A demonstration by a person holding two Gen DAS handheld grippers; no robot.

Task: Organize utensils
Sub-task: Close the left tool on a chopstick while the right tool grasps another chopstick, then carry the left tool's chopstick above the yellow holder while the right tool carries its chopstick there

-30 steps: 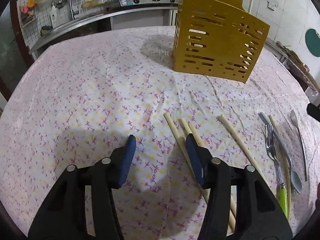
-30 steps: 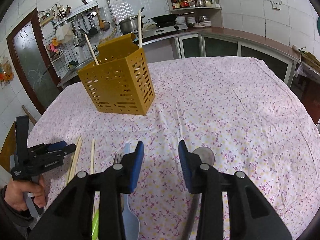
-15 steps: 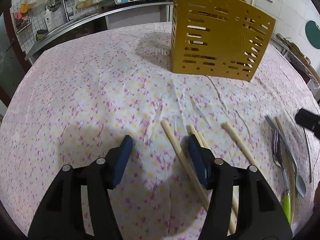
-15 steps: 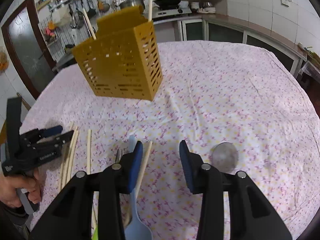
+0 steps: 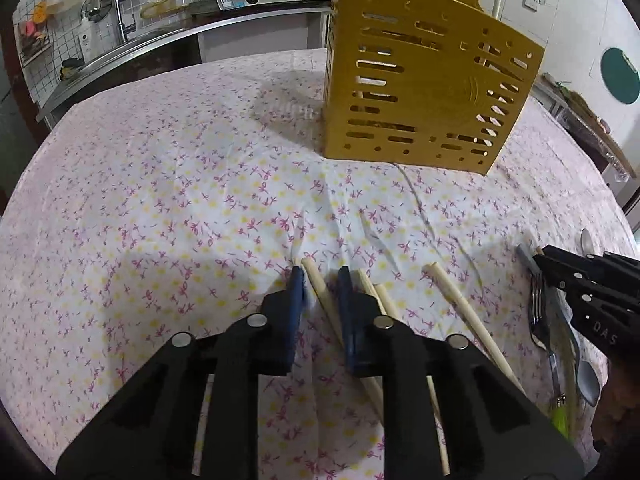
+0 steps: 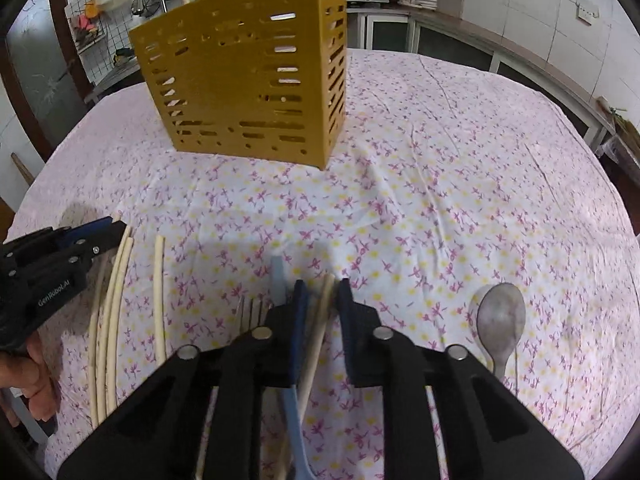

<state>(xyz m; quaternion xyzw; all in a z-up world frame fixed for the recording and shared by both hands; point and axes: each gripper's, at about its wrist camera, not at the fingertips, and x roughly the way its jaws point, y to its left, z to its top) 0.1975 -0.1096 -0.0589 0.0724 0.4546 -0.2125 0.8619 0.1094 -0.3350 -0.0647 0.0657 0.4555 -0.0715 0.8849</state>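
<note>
The left gripper (image 5: 320,280) is narrowed around a chopstick (image 5: 325,295) lying on the bench (image 5: 160,184), blue pads (image 5: 295,285) either side of it; full contact cannot be confirmed. The right gripper (image 6: 322,292) is likewise closed in on another chopstick (image 6: 320,320), with a blue handle (image 6: 279,276) and fork (image 6: 250,308) just to its left. A spoon (image 6: 502,316) is seen to the right. The yellow utensil holder (image 6: 248,80) stands upright beyond, chopsticks already poking out.
</note>
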